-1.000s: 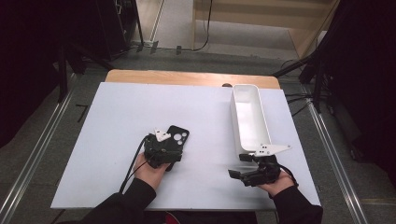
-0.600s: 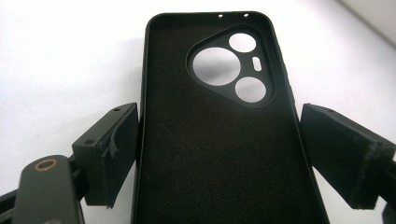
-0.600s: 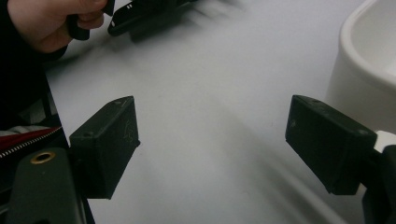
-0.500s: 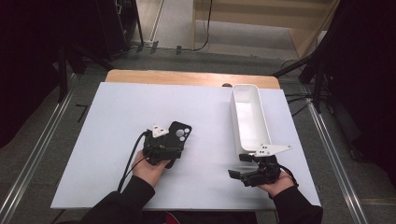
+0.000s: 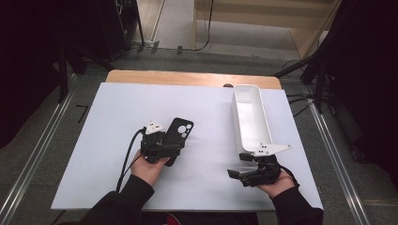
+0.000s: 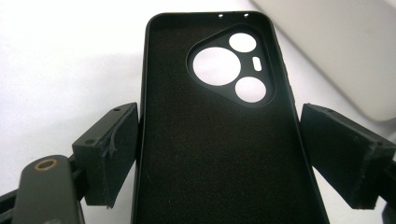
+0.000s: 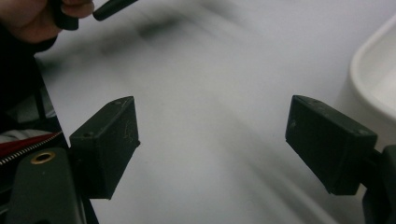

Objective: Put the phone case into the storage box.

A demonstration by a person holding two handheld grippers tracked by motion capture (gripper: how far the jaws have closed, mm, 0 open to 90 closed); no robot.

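A black phone case (image 5: pixel 180 130) with round camera cutouts lies inner side up between the jaws of my left gripper (image 5: pixel 171 148), left of the table's middle. In the left gripper view both pads press on the long edges of the case (image 6: pixel 219 140), so the left gripper (image 6: pixel 219 161) is shut on it, and the case hangs a little above the white table. My right gripper (image 5: pixel 236 165) stands open near the front right, jaws toward the left. Between its pads in the right gripper view (image 7: pixel 212 140) there is just bare table.
A long white tray (image 5: pixel 237 117) runs front to back at the right, its near end right beside my right gripper, and its rim (image 7: pixel 373 79) shows at the right of the right gripper view. The white table (image 5: pixel 117 117) has a wooden strip (image 5: pixel 187 78) along its far edge.
My left gripper has risen slightly with the phone case in it, so the case has come up off the table. The right gripper has stayed where it was.
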